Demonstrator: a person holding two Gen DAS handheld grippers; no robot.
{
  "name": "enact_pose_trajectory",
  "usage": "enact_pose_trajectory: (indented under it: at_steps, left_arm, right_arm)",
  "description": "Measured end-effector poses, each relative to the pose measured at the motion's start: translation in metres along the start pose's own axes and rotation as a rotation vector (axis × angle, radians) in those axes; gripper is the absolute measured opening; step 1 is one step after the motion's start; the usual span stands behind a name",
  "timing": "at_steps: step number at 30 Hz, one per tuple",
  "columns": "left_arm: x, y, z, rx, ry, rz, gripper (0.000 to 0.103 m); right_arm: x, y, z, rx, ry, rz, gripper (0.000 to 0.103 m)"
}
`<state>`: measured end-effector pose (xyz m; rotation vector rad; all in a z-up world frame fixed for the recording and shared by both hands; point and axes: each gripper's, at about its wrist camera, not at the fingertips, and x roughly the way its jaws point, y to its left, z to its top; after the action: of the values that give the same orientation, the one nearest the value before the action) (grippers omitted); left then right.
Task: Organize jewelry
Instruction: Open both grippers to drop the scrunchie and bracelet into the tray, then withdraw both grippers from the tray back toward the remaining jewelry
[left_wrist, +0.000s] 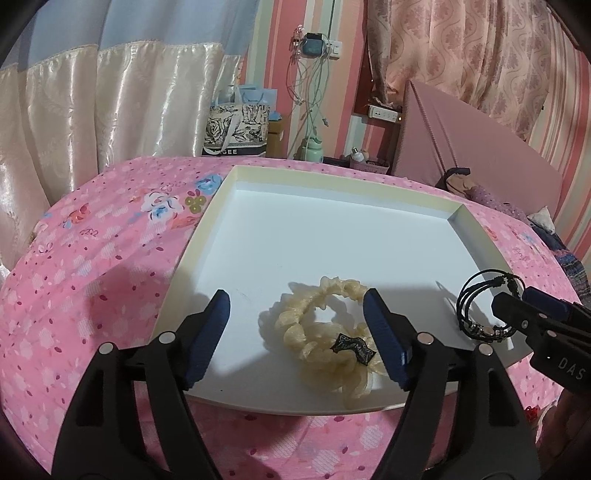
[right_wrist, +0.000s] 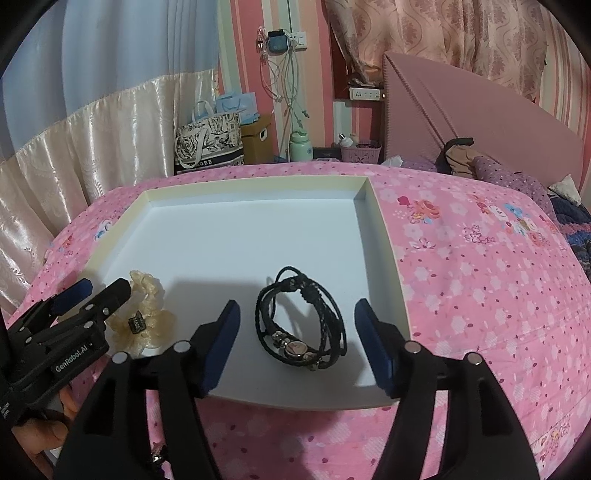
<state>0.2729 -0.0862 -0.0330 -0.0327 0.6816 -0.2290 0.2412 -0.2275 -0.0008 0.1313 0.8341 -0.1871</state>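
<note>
Bed (right_wrist: 461, 280) w/ pink floral sheet carries everything. Directly on it: shallow white tray (right_wrist: 384, 236) w/ cream rim, sitting flat, near edge toward camera. At far right by pink headboard, also on bed: purple dotted fabric (right_wrist: 509, 177), a dark bundle of clothing (right_wrist: 458, 155) just beside it, & dark blue knit fabric (right_wrist: 576, 221) at edge.
</note>
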Motion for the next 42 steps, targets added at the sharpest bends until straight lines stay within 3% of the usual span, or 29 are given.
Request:
enact_pose_trajectory:
  at_steps: [16, 23, 26, 29, 33, 36, 42]
  left_arm:
    - [-0.002, 0.0, 0.0, -0.011, -0.015, -0.006, 0.076]
    - [-0.042, 0.006, 0.025, -0.049, -0.064, -0.05, 0.076]
    - [-0.077, 0.018, 0.034, -0.022, -0.124, -0.018, 0.083]
    - [-0.103, 0.036, 0.034, -0.008, -0.146, 0.021, 0.085]
    - [-0.132, 0.062, 0.015, 0.01, -0.138, 0.042, 0.087]
    - [-0.154, 0.078, -0.015, 0.054, -0.146, 0.049, 0.092]
    - [-0.174, 0.101, -0.083, 0.069, -0.101, 0.07, 0.092]
  right_arm:
    - [-0.006, -0.005, 0.0, 0.03, -0.018, 0.034, 0.07]
    - [-0.008, -0.009, 0.003, 0.072, -0.021, 0.067, 0.071]
    - [-0.038, -0.017, 0.012, 0.124, -0.104, 0.16, 0.072]
    - [-0.077, -0.023, 0.018, 0.12, -0.232, 0.18, 0.081]
    - [-0.097, -0.034, 0.016, 0.143, -0.233, 0.186, 0.082]
    - [-0.118, -0.044, -0.006, 0.115, -0.206, 0.222, 0.082]
    - [-0.156, -0.088, -0.075, 0.104, -0.186, 0.076, 0.082]
